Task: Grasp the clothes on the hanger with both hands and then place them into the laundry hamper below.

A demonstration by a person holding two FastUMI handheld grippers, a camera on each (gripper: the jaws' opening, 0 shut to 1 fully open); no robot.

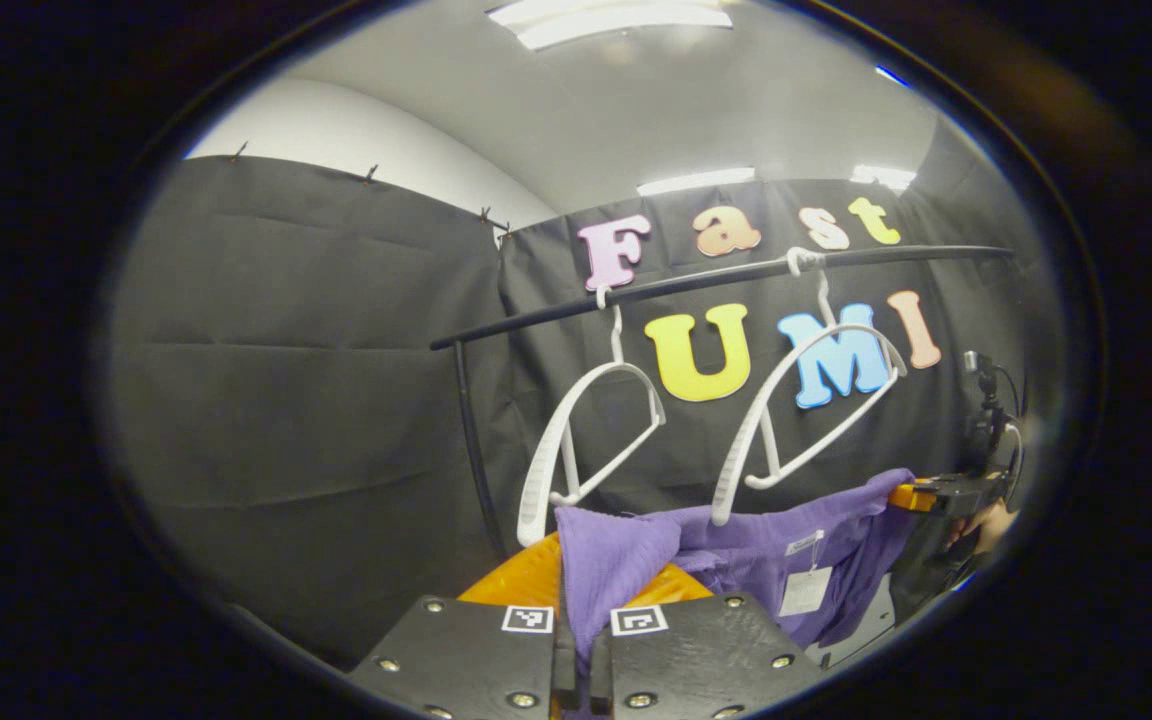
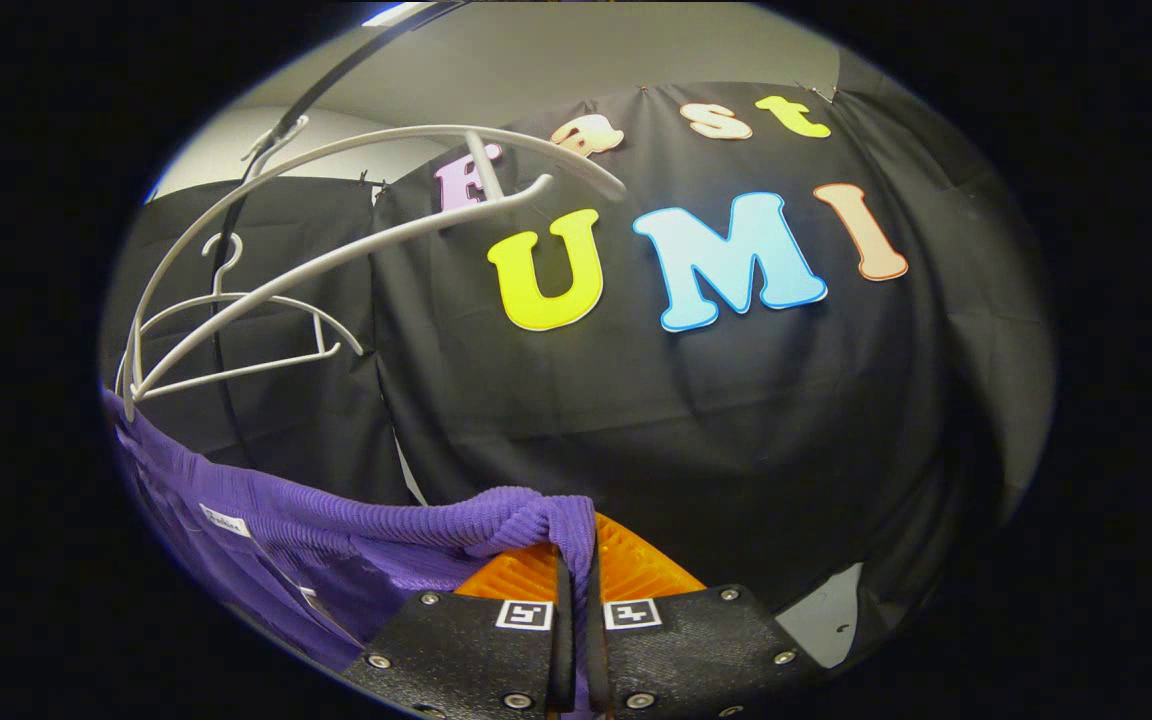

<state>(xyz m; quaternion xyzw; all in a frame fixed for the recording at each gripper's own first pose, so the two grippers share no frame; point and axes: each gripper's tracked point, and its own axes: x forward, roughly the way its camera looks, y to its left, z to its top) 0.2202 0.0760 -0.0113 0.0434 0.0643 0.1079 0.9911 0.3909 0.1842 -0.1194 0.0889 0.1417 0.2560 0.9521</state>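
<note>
A purple knit garment [image 1: 736,560] with paper tags hangs stretched between my two grippers, below the hangers. In the left gripper view my left gripper [image 1: 586,585] is shut on one bunched end of it. Farther right, the right gripper [image 1: 941,495], held by a hand [image 1: 986,525], pinches the other end. Two bare white hangers [image 1: 586,440] [image 1: 796,400] hang on a black rail [image 1: 716,275] just above the cloth. In the right gripper view my right gripper [image 2: 576,560] is shut on a ribbed edge of the garment [image 2: 316,520], which trails away to the left under a white hanger [image 2: 486,165].
The rail's upright black pole [image 1: 471,440] stands left of the hangers, against the black cloth wall. A strip of pale floor [image 2: 831,615] shows low on the right in the right gripper view.
</note>
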